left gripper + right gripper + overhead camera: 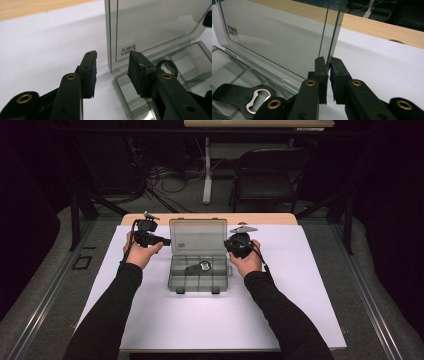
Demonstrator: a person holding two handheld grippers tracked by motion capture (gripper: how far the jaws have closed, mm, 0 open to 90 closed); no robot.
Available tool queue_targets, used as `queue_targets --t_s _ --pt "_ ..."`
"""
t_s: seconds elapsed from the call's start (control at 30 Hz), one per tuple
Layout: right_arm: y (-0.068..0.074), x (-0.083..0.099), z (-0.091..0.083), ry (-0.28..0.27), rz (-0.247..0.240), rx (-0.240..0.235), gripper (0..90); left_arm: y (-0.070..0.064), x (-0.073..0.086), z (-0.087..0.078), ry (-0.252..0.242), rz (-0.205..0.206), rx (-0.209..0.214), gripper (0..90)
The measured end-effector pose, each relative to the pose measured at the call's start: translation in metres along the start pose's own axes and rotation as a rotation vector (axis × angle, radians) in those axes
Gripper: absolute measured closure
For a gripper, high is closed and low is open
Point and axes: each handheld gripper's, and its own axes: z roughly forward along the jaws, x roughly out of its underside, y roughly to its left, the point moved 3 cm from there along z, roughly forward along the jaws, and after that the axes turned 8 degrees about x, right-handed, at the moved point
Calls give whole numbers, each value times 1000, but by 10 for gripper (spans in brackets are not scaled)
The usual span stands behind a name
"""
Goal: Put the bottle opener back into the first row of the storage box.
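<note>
A person sits at a table covered by a white sheet, holding a gripper in each hand. Between the hands sits a clear plastic compartment box with its lid standing upright and open.

The right gripper has its jaws closed on the lid's side edge, pinching the thin clear wall between the pads. The left gripper hovers just beside the lid's other edge with its jaws spread apart, holding nothing.

Inside the box, in a middle compartment, lies a black bottle opener with a silver metal head. The other compartments look empty, as far as can be seen.

Judging from this, the opener is already stowed and the lid is not yet shut. What seems left is to swing the lid down over the tray and press the two front latches closed.
</note>
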Motion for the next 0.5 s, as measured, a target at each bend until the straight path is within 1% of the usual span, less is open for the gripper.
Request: queue_targets --t_s 0.13,0.3,0.37,0.43,0.5 --pt "0 0 0 -2 -1 0 848 -1 -11 -3 -18 2 -27 553" --pt "0 0 0 -2 1 -2 848 0 -21 -3 -41 4 -31 546" --pt "0 0 0 -2 2 -3 848 0 -24 -2 -49 -9 -34 547" --pt "-1 0 0 -3 2 -4 848 0 -26 -2 -55 -6 -41 570" --pt "0 1 0 -4 3 -4 848 0 -29 -2 -59 -18 -30 601"
